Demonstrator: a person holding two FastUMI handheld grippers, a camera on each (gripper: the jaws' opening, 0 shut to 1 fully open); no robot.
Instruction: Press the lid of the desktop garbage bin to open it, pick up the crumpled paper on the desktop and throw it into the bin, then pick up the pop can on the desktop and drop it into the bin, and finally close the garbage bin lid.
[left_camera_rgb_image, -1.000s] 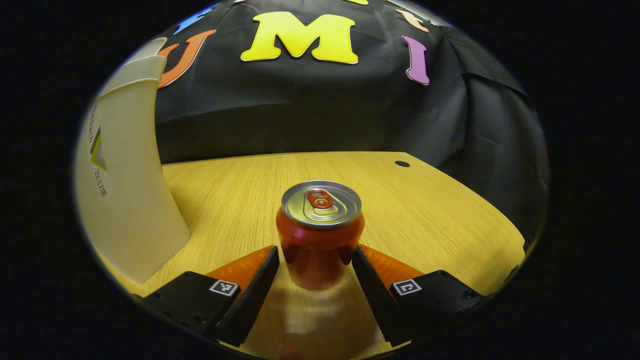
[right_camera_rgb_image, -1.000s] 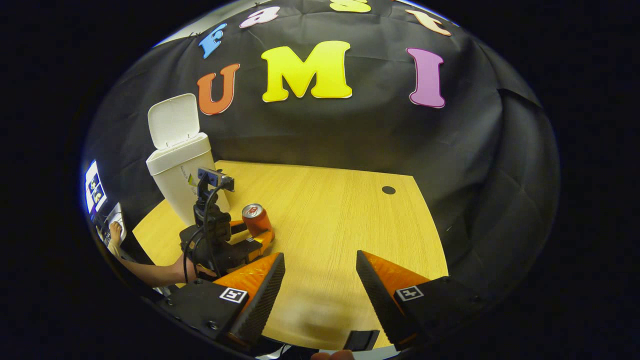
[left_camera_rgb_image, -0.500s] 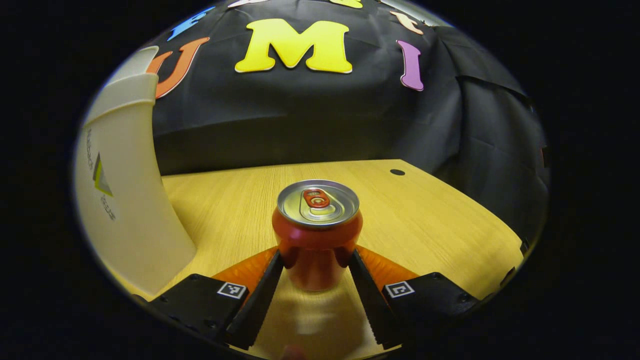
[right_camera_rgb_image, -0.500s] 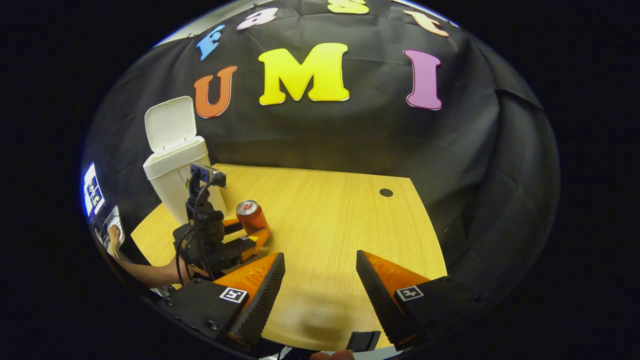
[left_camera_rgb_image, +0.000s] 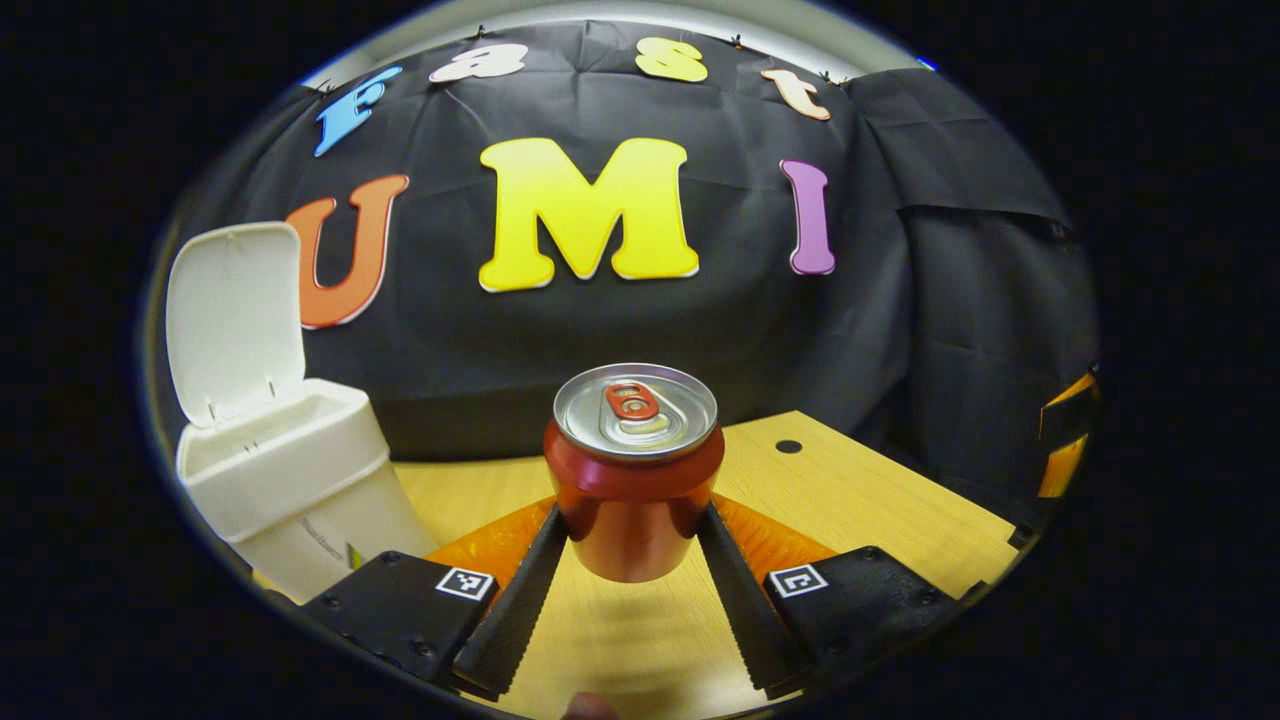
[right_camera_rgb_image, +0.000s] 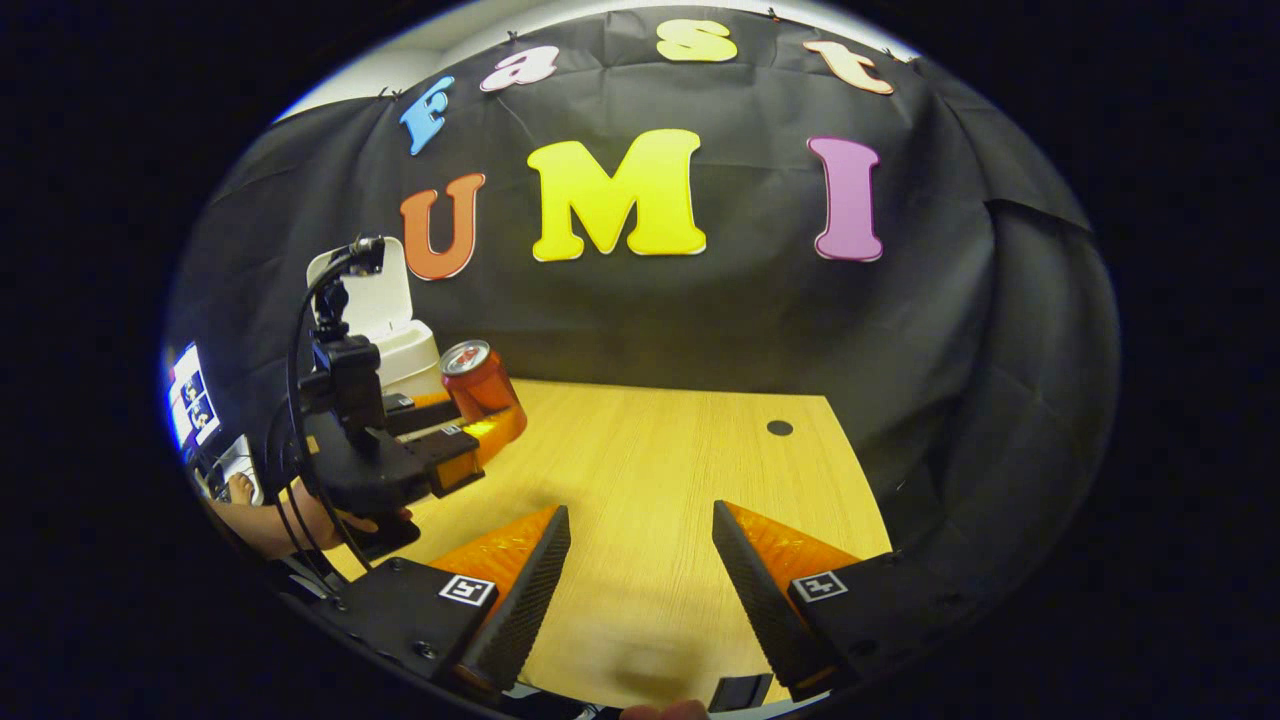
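A red pop can (left_camera_rgb_image: 634, 470) with a silver top hangs above the wooden desk, and my left gripper (left_camera_rgb_image: 632, 528) is shut on its sides. To its left stands the white garbage bin (left_camera_rgb_image: 290, 480) with its lid (left_camera_rgb_image: 234, 320) tipped up and back. In the right gripper view the left gripper (right_camera_rgb_image: 470, 425) holds the pop can (right_camera_rgb_image: 482, 388) in the air, just right of the garbage bin (right_camera_rgb_image: 400, 345), with a hand (right_camera_rgb_image: 300, 520) under it. My right gripper (right_camera_rgb_image: 640, 540) stands open over the near part of the desk with nothing between its fingers.
The wooden desk (right_camera_rgb_image: 680, 490) has a small dark hole (right_camera_rgb_image: 779, 428) near its far right corner. A screen (right_camera_rgb_image: 190, 395) glows at the far left past the desk edge. Black cloth closes the back and right sides.
My left gripper closed on the pop can and lifted it off the desk; the bin now sits lower in its view, showing the open lid. The right gripper barely moved.
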